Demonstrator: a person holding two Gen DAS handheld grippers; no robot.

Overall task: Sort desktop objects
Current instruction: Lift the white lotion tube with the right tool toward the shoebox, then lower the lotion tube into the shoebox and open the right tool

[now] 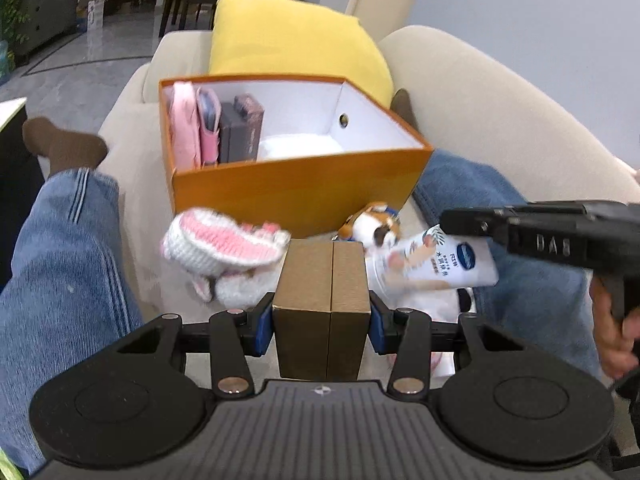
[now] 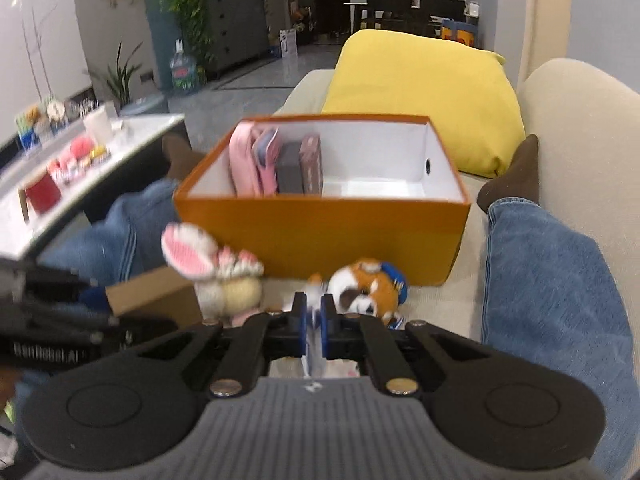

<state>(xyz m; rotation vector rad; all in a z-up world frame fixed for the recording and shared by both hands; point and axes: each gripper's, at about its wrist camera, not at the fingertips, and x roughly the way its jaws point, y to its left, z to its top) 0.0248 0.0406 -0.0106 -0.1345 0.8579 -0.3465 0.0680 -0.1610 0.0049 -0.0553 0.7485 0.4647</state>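
Left tongs (image 1: 322, 322) clamp a tan cardboard box (image 1: 322, 292), blue pads pressed on both its sides, jaws about half wide. Right tongs (image 2: 313, 322) are pinched almost closed on the flat end of a white lotion tube (image 1: 436, 264); in the left view the tube sticks out tilted from the black right tool, just right of the tan box.

Just ahead of the left tongs, left of the box: a crocheted white and pink bunny (image 1: 224, 252), fuzzy and blurred. Ahead and right: a plush orange and white dog (image 1: 378, 226) with a blue bit, soft, lying on its side. Both toys sit between the tongs and the orange storage box (image 1: 296, 194), so they block the straight path to it.

The orange storage box is open-topped, rigid card, white inside, with a round hole in one end wall. Standing upright at its left end: a pink pouch (image 1: 185, 128), a second pink and blue item, and two dark book-like boxes (image 1: 242, 128). The rest of its floor is mostly bare.

The surface is a beige fabric sofa (image 1: 480, 92), not a tabletop. A person's jeans legs (image 1: 60, 248) flank the things on both sides, brown socks at the far end. A yellow cushion (image 1: 288, 36) lies beyond the storage box. Far left of the right tongs, a white tabletop (image 2: 132, 128) carries small clutter. Grey tiled floor, plants and a dark cabinet lie behind.
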